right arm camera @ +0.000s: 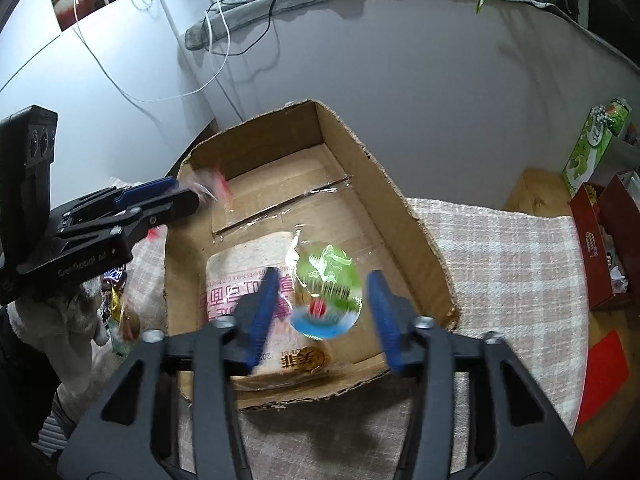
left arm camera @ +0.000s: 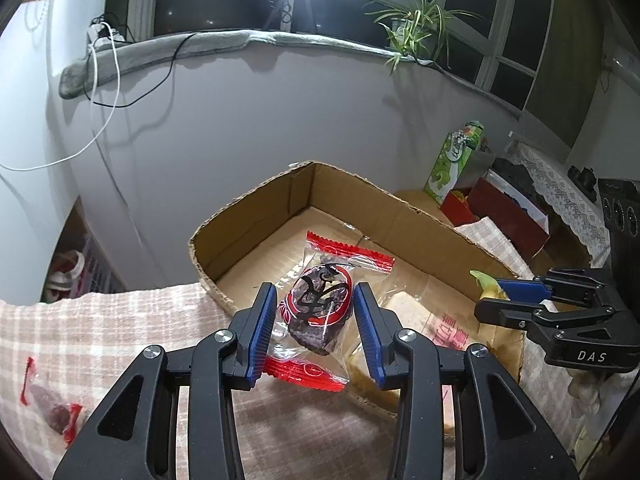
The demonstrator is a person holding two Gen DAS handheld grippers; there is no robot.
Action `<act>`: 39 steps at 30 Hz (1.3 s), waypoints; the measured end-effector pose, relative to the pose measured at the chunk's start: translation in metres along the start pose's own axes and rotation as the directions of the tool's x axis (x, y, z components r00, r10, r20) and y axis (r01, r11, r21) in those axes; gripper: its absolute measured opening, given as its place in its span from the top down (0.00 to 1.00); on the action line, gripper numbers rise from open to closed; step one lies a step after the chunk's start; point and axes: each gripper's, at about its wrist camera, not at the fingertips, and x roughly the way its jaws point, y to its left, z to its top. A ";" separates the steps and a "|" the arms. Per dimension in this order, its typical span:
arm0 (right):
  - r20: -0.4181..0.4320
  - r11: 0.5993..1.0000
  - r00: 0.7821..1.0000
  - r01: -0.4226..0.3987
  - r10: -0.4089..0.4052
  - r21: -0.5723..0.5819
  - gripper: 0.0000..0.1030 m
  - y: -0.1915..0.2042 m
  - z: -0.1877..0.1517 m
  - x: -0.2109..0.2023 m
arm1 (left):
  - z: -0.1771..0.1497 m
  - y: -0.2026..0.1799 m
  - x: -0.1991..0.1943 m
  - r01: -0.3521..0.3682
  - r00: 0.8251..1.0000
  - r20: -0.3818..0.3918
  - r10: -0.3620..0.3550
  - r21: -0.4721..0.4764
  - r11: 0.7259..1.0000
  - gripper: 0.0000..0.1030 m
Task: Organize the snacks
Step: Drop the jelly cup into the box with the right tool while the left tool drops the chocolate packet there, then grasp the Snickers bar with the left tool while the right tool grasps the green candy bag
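Where it hangs between the blue pads, the clear red-ended wrapper holding a dark brown cake (left arm camera: 316, 312) is pinched by the left gripper (left arm camera: 315, 330) above the open cardboard box (left arm camera: 256, 216). The right gripper (right arm camera: 325, 312) stands open around a blurred round green-and-blue packet (right arm camera: 326, 292), pads clear of it, above a wrapped bread slice (right arm camera: 244, 268) in the box.

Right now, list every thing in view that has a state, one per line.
left gripper: shut on the red-wrapped snack, held above the box.
right gripper: open, pads clear of the snack.
green-wrapped snack: blurred, loose between the right jaws, over the box.
cardboard box: open-topped, flaps torn.
bread pack: lying flat in the box, sealed.
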 end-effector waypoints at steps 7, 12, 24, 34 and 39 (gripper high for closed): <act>0.015 1.000 1.000 0.003 -0.003 -0.003 0.40 0.002 -0.001 -0.007 | 0.002 -0.003 -0.003 0.000 1.000 0.004 0.000 -0.001 1.000 0.46; 0.016 1.000 1.000 0.004 -0.004 -0.013 0.40 0.008 -0.002 -0.012 | 0.001 -0.005 -0.009 0.005 1.000 0.009 -0.005 -0.001 1.000 0.46; 0.037 0.998 0.999 -0.024 0.026 -0.053 0.40 0.044 -0.014 -0.040 | -0.005 0.001 -0.045 0.002 0.999 0.043 -0.002 -0.013 1.000 0.46; 0.015 0.988 0.996 -0.090 0.093 -0.128 0.40 0.097 -0.035 -0.048 | -0.027 0.031 -0.092 -0.022 0.997 0.077 0.027 -0.071 0.997 0.46; -0.009 0.980 0.993 -0.121 0.121 -0.156 0.40 0.118 -0.045 -0.044 | -0.042 0.051 -0.116 -0.046 0.994 0.093 0.057 -0.116 0.992 0.46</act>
